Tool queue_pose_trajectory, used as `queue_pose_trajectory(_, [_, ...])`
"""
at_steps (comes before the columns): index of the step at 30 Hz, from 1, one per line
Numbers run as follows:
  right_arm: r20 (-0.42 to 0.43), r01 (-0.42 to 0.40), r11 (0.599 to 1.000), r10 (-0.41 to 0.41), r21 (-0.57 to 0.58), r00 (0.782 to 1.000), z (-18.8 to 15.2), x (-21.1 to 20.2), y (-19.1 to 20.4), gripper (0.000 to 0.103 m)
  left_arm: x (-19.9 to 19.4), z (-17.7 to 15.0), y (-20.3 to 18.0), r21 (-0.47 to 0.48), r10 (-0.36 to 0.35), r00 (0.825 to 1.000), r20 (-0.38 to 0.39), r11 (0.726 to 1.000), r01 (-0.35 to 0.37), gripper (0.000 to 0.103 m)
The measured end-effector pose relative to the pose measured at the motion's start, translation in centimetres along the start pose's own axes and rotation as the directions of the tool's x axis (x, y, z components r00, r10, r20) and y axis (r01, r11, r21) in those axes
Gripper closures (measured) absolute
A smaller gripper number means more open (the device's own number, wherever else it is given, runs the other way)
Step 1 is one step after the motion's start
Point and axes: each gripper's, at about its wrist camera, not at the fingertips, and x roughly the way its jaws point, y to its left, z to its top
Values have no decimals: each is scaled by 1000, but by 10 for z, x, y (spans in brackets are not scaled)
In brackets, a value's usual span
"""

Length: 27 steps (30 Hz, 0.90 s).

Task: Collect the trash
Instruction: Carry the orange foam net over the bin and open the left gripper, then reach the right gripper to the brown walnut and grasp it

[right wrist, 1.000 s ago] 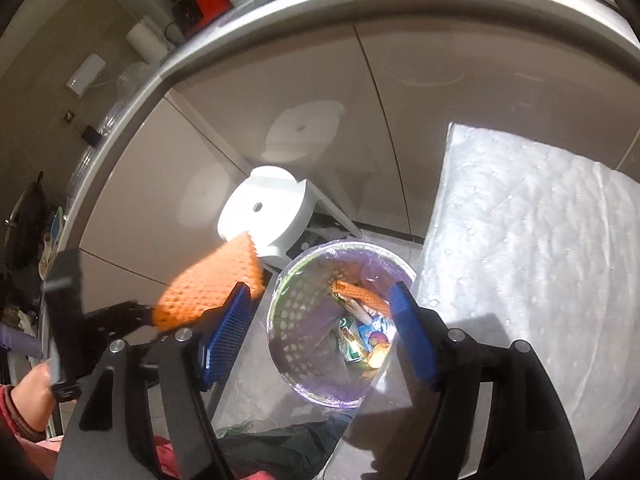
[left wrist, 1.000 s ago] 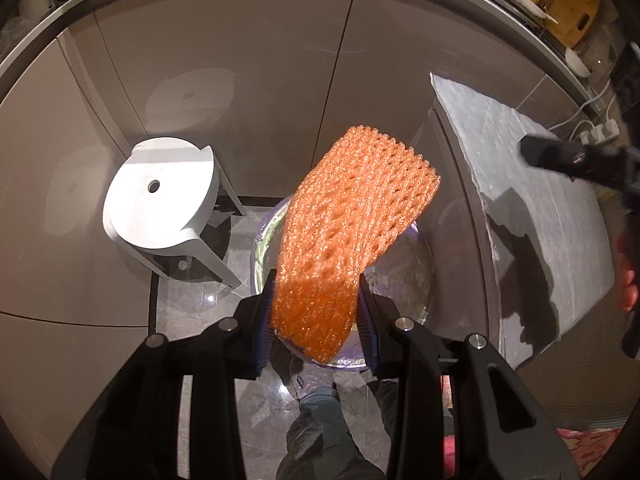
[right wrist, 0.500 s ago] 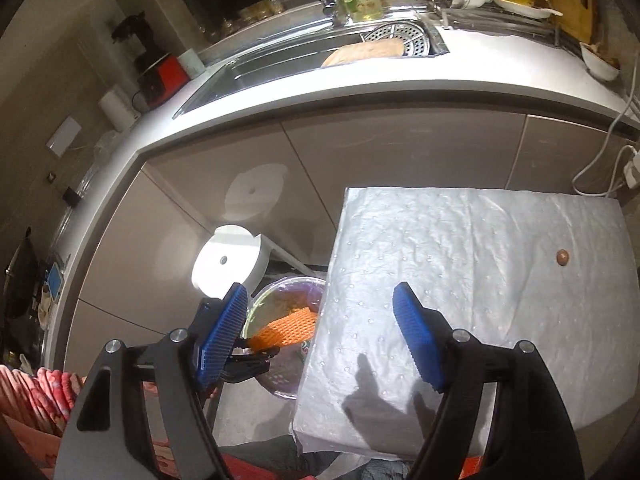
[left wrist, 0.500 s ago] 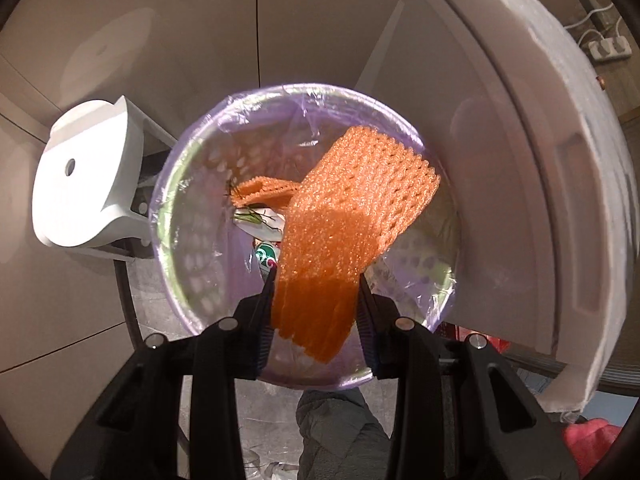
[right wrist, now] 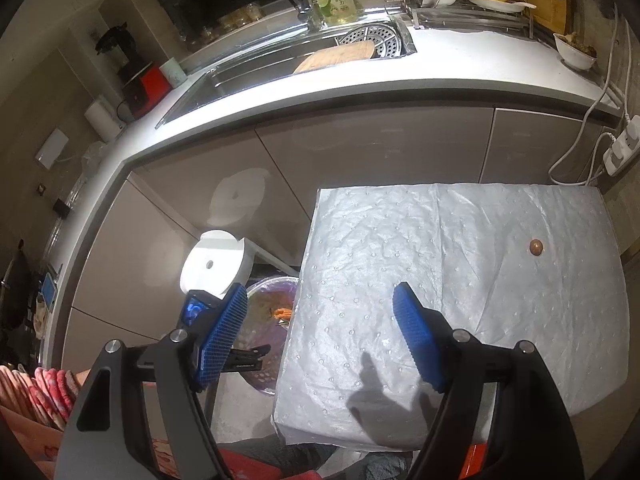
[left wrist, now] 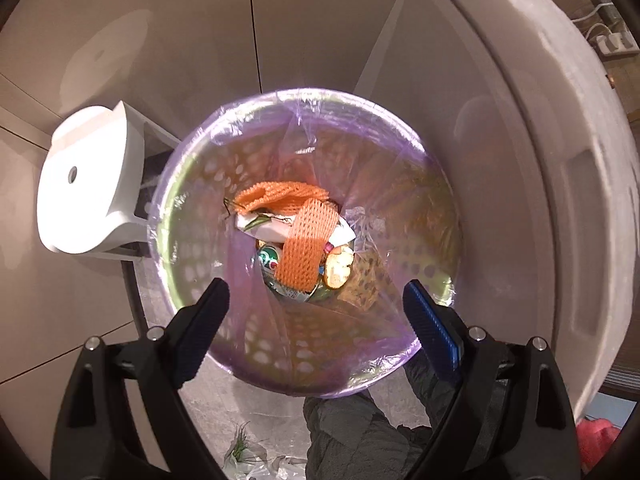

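My left gripper [left wrist: 314,292] points straight down over the trash bin [left wrist: 192,280], which has a purple liner. Its jaws are opening wide and nothing is between them. The orange foam net [left wrist: 306,248] lies loose at the bottom of the bin, on top of wrappers and a second orange net [left wrist: 280,196]. In the right wrist view, my right gripper [right wrist: 320,296] hangs above the left edge of the table, which is covered by a white padded sheet [right wrist: 460,260]. Its jaws are opening with nothing between them. A small brown scrap [right wrist: 536,246] sits on the far right of the sheet.
A white stool [left wrist: 84,184] stands left of the bin, against beige cabinet doors. The table's white side [left wrist: 540,160] rises right of the bin. Behind is a counter with a sink [right wrist: 280,60] and dishes. A power strip [right wrist: 622,144] hangs at right. A person's dark clothing [left wrist: 360,432] is below the bin.
The left gripper sank toward the bin, its jaws spread apart, and the orange net dropped into the bin. The right gripper rose and swung from over the bin to over the table.
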Motion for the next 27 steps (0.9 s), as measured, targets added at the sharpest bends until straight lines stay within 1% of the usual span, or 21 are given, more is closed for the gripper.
queue_pose_trajectory(1, [9, 9, 1000, -8, -3, 1000, 0, -4, -2, 16, -17, -1, -3, 9, 0, 1000, 30, 1000, 0, 18])
queue_pose_trajectory(2, [28, 28, 1000, -28, -6, 999, 0, -9, -4, 11, -33, -1, -7, 18, 7, 998, 63, 1000, -8, 18])
queue_pose_trajectory(5, [73, 78, 997, -77, -19, 994, 0, -23, -14, 4, -93, 0, -19, 41, 22, 984, 179, 999, -30, 17])
queue_pose_trajectory(7, [102, 96, 995, -94, -13, 990, -2, -33, -24, 2, -134, 3, -31, 36, 52, 967, 248, 997, -63, 14])
queue_pose_trajectory(8, [113, 97, 995, -96, -5, 989, -2, -37, -29, 2, -155, 5, -39, 33, 57, 956, 287, 997, -70, 13])
queue_pose_trajectory(10, [139, 99, 995, -100, 15, 985, -3, -48, -41, 2, -198, 7, -57, 24, 54, 927, 371, 997, -68, 10])
queue_pose_trajectory(12, [164, 112, 993, -115, 32, 980, -3, -59, -53, 2, -237, 12, -79, 10, 59, 892, 448, 997, -71, 8])
queue_pose_trajectory(14, [196, 129, 990, -136, 49, 971, -4, -70, -68, 2, -270, 17, -105, 2, 55, 852, 520, 998, -65, 8])
queue_pose_trajectory(15, [211, 135, 989, -144, 57, 967, -4, -76, -75, 2, -284, 20, -119, -4, 54, 836, 547, 998, -62, 8])
queue_pose_trajectory(16, [225, 141, 988, -152, 64, 963, -4, -81, -81, 2, -293, 23, -132, -10, 59, 825, 562, 998, -64, 8])
queue_pose_trajectory(17, [237, 151, 986, -164, 71, 957, -4, -87, -89, 2, -301, 27, -146, -12, 60, 819, 570, 998, -65, 8])
queue_pose_trajectory(19, [258, 174, 981, -190, 83, 947, -3, -97, -103, 2, -314, 38, -173, 4, 50, 814, 579, 998, -65, 8])
queue_pose_trajectory(20, [269, 180, 980, -197, 87, 943, -3, -102, -110, 2, -318, 43, -187, 15, 47, 808, 587, 997, -69, 8])
queue_pose_trajectory(21, [280, 184, 979, -203, 91, 939, -3, -106, -117, 2, -321, 45, -201, 17, 57, 800, 597, 996, -84, 8])
queue_pose_trajectory(22, [290, 191, 977, -210, 95, 934, -3, -110, -124, 2, -325, 46, -214, 15, 72, 788, 612, 995, -102, 8])
queue_pose_trajectory(23, [300, 198, 975, -219, 100, 929, -3, -115, -131, 2, -326, 47, -225, 3, 96, 774, 625, 992, -126, 8])
queue_pose_trajectory(25, [314, 204, 973, -227, 104, 922, -3, -120, -147, 2, -326, 50, -247, -11, 131, 755, 642, 987, -163, 8])
queue_pose_trajectory(27, [324, 204, 973, -227, 104, 918, -2, -124, -160, 2, -324, 50, -263, -20, 152, 749, 645, 983, -182, 8])
